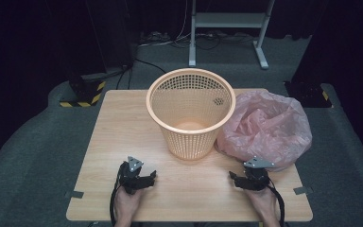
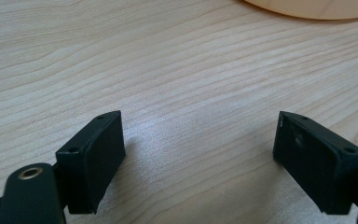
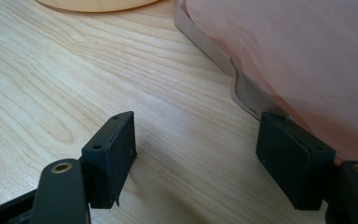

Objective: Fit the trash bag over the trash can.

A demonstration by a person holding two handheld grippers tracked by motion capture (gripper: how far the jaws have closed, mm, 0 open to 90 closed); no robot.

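An orange mesh waste basket [image 1: 190, 112] stands upright in the middle of the wooden table [image 1: 123, 127]. A crumpled pink plastic bag [image 1: 266, 127] lies to its right, touching it. My left gripper [image 1: 150, 178] rests on the table near the front left, open, with bare wood between its jaws [image 2: 198, 154]. My right gripper [image 1: 234, 178] rests near the front right, open and holding nothing [image 3: 196, 154]. In the right gripper view the pink bag [image 3: 298, 56] lies just past the right jaw, and the basket's base [image 3: 98, 3] shows at the top.
The basket's base [image 2: 317, 7] edges the top of the left gripper view. Beyond the table are grey carpet, a white desk frame [image 1: 229, 28], cables and a black stand with yellow-black tape [image 1: 82, 92]. Metal brackets [image 1: 302, 190] sit at the table's front corners.
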